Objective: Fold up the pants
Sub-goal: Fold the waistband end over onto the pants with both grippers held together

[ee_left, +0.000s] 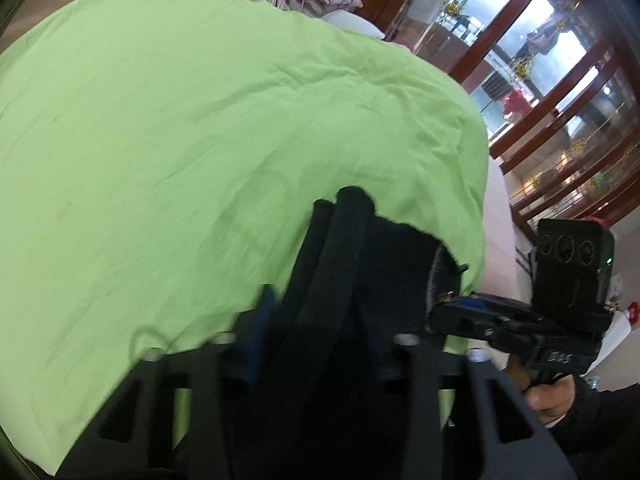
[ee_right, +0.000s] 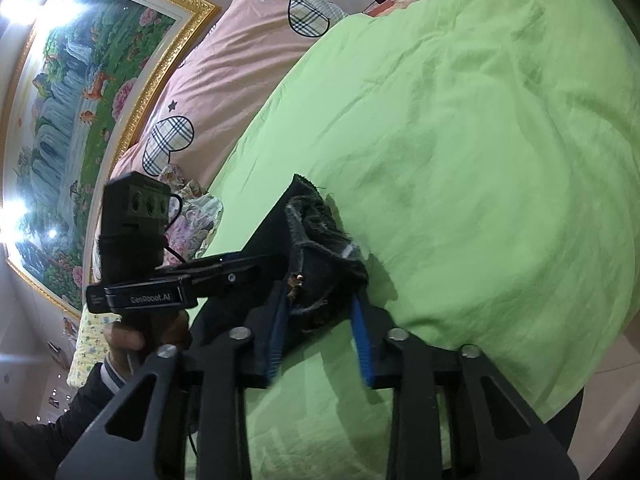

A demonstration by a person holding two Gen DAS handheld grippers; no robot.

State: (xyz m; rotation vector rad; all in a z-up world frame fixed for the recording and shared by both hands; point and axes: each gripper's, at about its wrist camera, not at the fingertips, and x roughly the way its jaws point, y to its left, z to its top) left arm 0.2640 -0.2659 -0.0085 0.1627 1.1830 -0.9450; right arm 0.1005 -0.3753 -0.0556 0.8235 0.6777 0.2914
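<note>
1. The pants [ee_left: 352, 264] are held as a dark bunch over the near edge of the green sheet [ee_left: 200, 140], which covers the bed; no part of them is seen spread flat on the sheet.
2. The left gripper [ee_left: 316, 320] is seen with its fingers [ee_left: 260, 332] closed onto a thick fold of the pants, the cloth passing up between them.
3. The right gripper [ee_right: 320, 312] is clamped on another part of the pants [ee_right: 320, 248], where a frayed edge and a small metal fastening show; its blue fingers [ee_right: 362, 344] press the cloth from both sides.
4. In each view the other gripper is seen just beside the bunch, held by a hand [ee_right: 124, 336].
5. The step in hand is judged to be the pick-up: two grips have been taken, and the folding proper is not yet done.
6. Next, the pants would need to be lifted and drawn apart, then laid flat on the sheet, away from its near edge, so that a clean fold line can be made.
</note>
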